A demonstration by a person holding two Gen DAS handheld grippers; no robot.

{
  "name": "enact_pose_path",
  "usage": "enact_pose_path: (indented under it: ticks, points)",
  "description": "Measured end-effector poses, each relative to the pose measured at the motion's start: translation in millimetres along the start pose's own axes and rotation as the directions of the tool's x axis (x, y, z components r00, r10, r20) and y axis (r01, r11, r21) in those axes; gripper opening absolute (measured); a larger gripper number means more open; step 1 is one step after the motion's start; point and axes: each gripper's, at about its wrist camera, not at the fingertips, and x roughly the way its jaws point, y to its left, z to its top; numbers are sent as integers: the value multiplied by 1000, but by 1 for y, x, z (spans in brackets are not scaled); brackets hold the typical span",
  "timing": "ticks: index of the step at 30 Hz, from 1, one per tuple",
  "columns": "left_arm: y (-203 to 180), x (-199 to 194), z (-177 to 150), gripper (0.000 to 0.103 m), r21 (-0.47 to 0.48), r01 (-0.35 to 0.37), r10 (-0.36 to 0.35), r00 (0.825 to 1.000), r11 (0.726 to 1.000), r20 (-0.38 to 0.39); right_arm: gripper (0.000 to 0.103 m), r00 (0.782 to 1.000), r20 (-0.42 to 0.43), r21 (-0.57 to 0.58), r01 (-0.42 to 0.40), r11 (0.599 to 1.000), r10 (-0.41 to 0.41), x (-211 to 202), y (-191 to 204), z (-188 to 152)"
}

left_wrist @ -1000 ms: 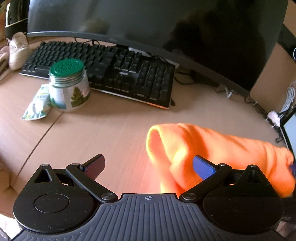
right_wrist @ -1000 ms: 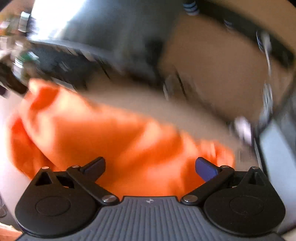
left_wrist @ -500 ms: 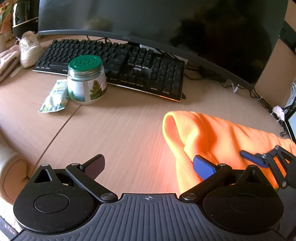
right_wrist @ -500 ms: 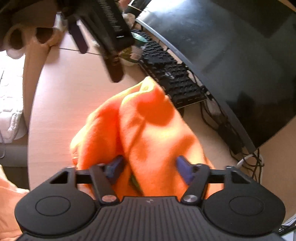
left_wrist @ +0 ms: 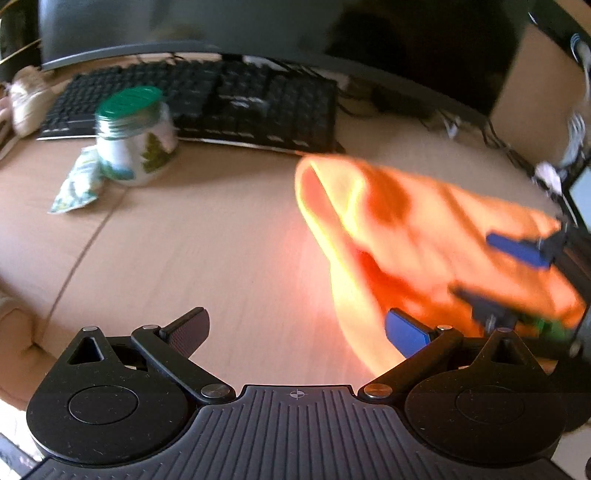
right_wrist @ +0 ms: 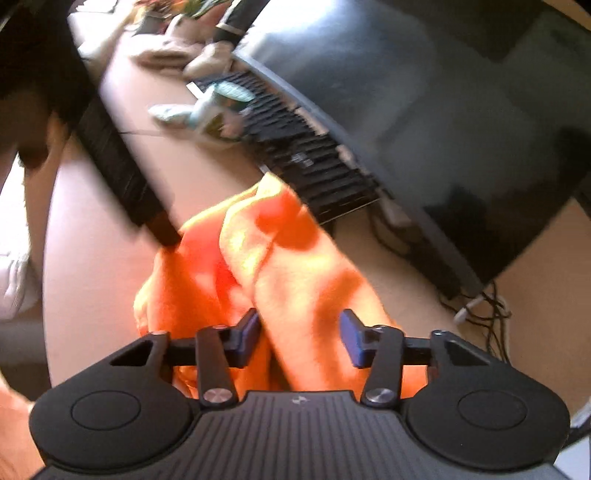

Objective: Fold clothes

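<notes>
An orange garment [left_wrist: 424, 236] lies bunched on the wooden desk [left_wrist: 207, 251], right of centre in the left wrist view. My left gripper [left_wrist: 295, 328] is open and empty, its right finger beside the cloth's near edge. My right gripper [right_wrist: 299, 332] has its jaws partly closed around a thick fold of the orange garment [right_wrist: 280, 266]. It also shows at the right edge of the left wrist view [left_wrist: 517, 273], gripping the cloth. The left gripper's black finger [right_wrist: 122, 177] reaches the cloth in the right wrist view.
A black keyboard [left_wrist: 236, 103] and a dark monitor [left_wrist: 295, 26] stand at the back. A green-lidded jar [left_wrist: 136, 136] and a small packet [left_wrist: 75, 184] sit at the left. Cables [left_wrist: 498, 136] trail at the right.
The right gripper has lifted and shifted its bunch of orange cloth, and its jaws stand wider. The left gripper has moved toward the cloth, still open. Both views are motion-blurred.
</notes>
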Motion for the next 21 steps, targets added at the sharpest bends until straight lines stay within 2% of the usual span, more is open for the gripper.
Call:
enact_pose_path:
  ticks: [5,7,9,10,11,14,17,21]
  points:
    - [-6,5,1,103,23,3,-3,1000,1000,4,48,1000,2,-70,4,998,-4,11,10,-4]
    - [-8,7,4,103,37,4,-4,1000,999,7,48,1000,20,-9,-18,1000,18,14,4,5]
    - [-11,12,8,103,58,3,-4,1000,998,19,35,998,20,63,-55,996,54,18,-6,12]
    - [-10,15,11,103,54,9,-10,1000,998,26,16,997,16,86,-75,993,74,19,-11,14]
    - [-9,20,16,103,60,3,-4,1000,998,22,6,996,21,116,-90,989,88,15,-17,15]
    - [-17,27,20,103,153,-50,42,998,987,52,5,992,65,207,-117,971,105,-10,-39,20]
    - [-15,32,22,103,181,-53,43,997,982,57,5,989,94,208,-135,969,118,-39,-49,21]
    - [10,25,25,103,91,-12,8,999,996,49,5,978,-7,205,-201,958,207,-30,-21,-7]
